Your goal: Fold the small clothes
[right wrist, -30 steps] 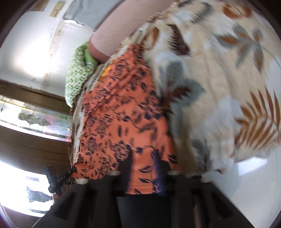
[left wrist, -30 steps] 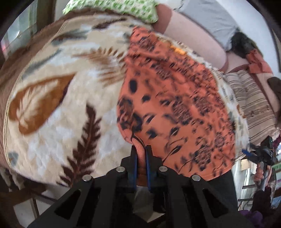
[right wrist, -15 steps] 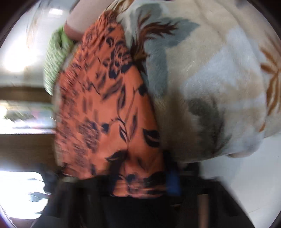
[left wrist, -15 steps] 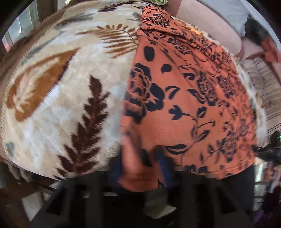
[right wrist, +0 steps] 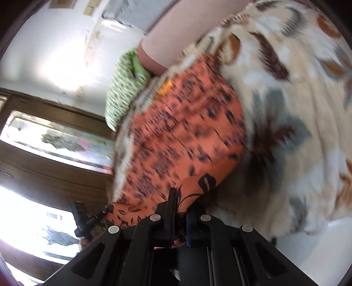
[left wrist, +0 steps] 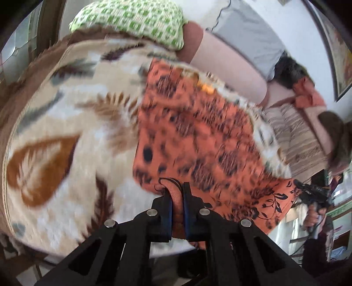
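Observation:
An orange garment (left wrist: 198, 136) with a dark floral print lies spread on a leaf-patterned blanket (left wrist: 66, 123). My left gripper (left wrist: 177, 193) is shut on the garment's near left corner, with a fold of cloth pinched between the black fingers. In the right wrist view the same orange garment (right wrist: 182, 136) shows, and my right gripper (right wrist: 179, 204) is shut on its near right corner, lifting it off the blanket (right wrist: 297, 110). The other hand-held gripper (left wrist: 312, 193) shows at the far right of the left wrist view.
A green-checked pillow (left wrist: 132, 19) lies at the bed's head beside a pink bolster (left wrist: 228, 68). A striped cloth (left wrist: 303, 143) and other clothes lie at the right. Windows (right wrist: 50, 140) with wooden frames stand beyond the bed's edge.
The right gripper, open around the garment's corner a second ago, has shut on it. Both grippers have pulled back and risen, lifting the garment's near edge.

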Action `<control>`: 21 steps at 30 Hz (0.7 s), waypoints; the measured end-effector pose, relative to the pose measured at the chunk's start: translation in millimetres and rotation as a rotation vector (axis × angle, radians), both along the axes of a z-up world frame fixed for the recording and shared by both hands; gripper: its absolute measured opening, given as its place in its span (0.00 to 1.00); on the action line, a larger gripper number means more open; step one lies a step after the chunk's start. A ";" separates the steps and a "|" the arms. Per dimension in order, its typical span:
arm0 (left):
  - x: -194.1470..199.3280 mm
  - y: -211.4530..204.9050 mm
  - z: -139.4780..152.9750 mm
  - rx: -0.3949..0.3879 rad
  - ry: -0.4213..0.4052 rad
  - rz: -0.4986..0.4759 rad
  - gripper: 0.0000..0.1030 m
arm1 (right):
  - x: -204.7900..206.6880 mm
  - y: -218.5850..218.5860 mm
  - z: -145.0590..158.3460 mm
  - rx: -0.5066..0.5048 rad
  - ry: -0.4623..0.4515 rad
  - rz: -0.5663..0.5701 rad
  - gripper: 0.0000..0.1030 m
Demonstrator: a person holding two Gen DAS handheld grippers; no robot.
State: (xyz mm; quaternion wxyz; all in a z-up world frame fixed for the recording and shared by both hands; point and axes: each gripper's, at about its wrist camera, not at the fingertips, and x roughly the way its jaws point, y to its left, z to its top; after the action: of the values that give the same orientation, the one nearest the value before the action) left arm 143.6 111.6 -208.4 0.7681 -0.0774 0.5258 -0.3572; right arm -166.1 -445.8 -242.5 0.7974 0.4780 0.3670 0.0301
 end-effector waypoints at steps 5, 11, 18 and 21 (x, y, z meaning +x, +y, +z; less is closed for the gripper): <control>76.1 -29.2 25.1 -0.022 -0.023 0.034 0.07 | 56.2 -39.7 24.7 -0.043 -0.036 -0.053 0.06; 190.0 -95.3 27.0 0.023 -0.021 0.096 0.07 | 172.4 -112.4 34.7 -0.065 -0.055 -0.178 0.06; 289.2 -171.6 -26.5 0.085 0.032 0.199 0.10 | 286.9 -170.5 -30.0 0.050 0.065 -0.294 0.11; 303.2 -172.0 -49.4 0.057 0.094 0.253 0.12 | 298.2 -189.8 -61.5 0.110 0.084 -0.364 0.36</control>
State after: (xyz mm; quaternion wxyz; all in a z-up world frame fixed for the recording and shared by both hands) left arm 446.9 -60.5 -257.7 0.7834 -0.1379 0.5570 -0.2386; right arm 132.1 -635.6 -304.0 0.7463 0.5802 0.3054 -0.1146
